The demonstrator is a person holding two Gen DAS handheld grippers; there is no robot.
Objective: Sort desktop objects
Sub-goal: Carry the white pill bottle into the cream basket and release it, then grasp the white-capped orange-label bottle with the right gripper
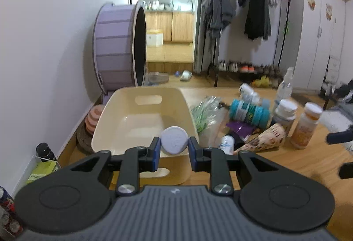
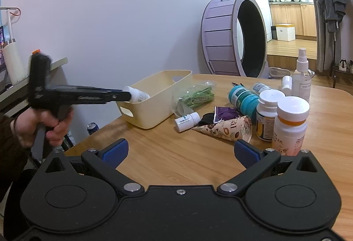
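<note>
A wooden counter (image 2: 181, 152) carries everything, and behind it on the floor a large purple wheel (image 2: 222, 40) stands against the wall. On the counter's left part sits a cream plastic bin (image 1: 141, 121) with handle cut-outs in its end walls; its bottom looks bare. To the right of the bin lies a loose cluster: a clear bag of green sticks (image 2: 196, 94) just beside the bin wall, a clear spray bottle (image 2: 301, 76) standing upright at the back, a teal-capped bottle (image 2: 242, 97) lying on its side, two upright white-capped bottles (image 2: 291, 124) at the front right, a patterned paper cone (image 2: 227, 129) lying flat, a purple packet (image 2: 225, 113) touching it, and a small white bottle on its side (image 2: 187, 121). A person's hand (image 2: 44, 124) grips the handle of the left gripper (image 1: 174, 149), whose blue-padded fingers (image 1: 155, 152) are clenched on a white pill bottle (image 1: 174, 140), one pad on each side; the bottle hangs in the air over the near end of the bin, just above its rim, cap toward the camera in the left wrist view. The right gripper (image 2: 181, 151) hovers over bare wood in front of the cluster, its fingers (image 2: 115, 151) spread wide and grasping nothing.
</note>
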